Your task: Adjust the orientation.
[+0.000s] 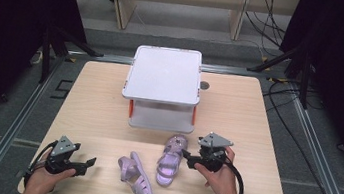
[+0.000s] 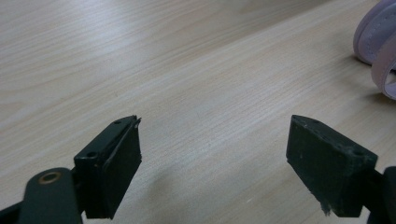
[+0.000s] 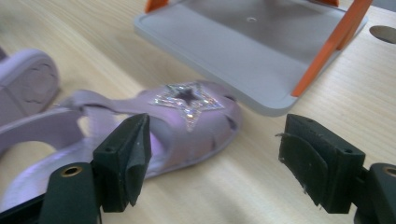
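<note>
Right gripper (image 1: pixel 188 157) hangs wide open just right of the starred sandal (image 1: pixel 169 160), whose long axis probably runs front-to-back; left gripper (image 1: pixel 88 162), also open, sits farther off.

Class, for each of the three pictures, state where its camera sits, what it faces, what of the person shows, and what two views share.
High view: above the near edge, facing down on the pale wooden table; both hands, left gripper, right gripper.
Left gripper view: along open jaws, over bare wood, lilac sandal on its side at the edge.
Right gripper view: along open jaws, facing the upright lilac star sandal and grey orange-legged shelf.
Shared: both sandals and the shelf appear from above too.
</note>
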Demonstrator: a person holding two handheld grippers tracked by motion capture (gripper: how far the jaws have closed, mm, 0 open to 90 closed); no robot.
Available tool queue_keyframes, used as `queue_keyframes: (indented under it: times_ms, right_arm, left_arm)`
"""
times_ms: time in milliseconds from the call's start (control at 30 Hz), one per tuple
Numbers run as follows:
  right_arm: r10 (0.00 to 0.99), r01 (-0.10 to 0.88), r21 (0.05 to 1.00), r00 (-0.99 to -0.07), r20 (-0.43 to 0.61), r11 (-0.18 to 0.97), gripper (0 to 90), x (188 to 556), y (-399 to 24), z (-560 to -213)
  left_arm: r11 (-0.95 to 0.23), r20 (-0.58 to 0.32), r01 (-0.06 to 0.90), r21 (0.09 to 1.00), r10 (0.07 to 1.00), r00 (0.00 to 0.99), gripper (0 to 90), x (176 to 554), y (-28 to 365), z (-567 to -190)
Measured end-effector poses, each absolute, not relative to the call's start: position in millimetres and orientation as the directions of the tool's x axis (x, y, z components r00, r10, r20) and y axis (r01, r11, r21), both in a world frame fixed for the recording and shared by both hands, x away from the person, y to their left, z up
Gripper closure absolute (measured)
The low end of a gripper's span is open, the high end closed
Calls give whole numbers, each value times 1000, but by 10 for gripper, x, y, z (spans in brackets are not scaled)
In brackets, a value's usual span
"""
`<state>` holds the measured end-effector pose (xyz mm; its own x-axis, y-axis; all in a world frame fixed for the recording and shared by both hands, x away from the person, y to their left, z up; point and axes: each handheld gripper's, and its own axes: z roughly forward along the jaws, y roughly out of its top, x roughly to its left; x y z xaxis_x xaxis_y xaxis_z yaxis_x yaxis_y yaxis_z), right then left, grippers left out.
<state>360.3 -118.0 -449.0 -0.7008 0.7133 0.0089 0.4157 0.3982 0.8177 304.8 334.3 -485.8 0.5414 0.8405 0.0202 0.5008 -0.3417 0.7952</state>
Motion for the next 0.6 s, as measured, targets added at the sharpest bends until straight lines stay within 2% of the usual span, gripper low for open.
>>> queue_keyframes:
  times_ms: [133,233,367,433,600]
  right_arm:
    - [696,404,838,-717,41,367,242,3493,-1126,-4452]
    - [677,371,842,-736,8,393,252,3412,-1041,-4438]
    - [655,357,811,-754,-43,463,253,3374,-947,-4490]
    - [648,351,784,-757,-85,512,254,3370,-924,-4530]
    - [652,332,778,-747,-130,534,250,3374,-946,-4517]
  left_arm:
    - [-329,13,501,801,845,535,174,3049,3344,-4859]
    - [-335,16,502,797,843,537,174,3045,3344,-4857]
    - [-350,34,494,796,840,541,174,3051,3356,-4847]
    - [-327,14,499,802,847,531,174,3043,3348,-4850]
    - [-334,18,497,801,843,537,174,3054,3342,-4847]
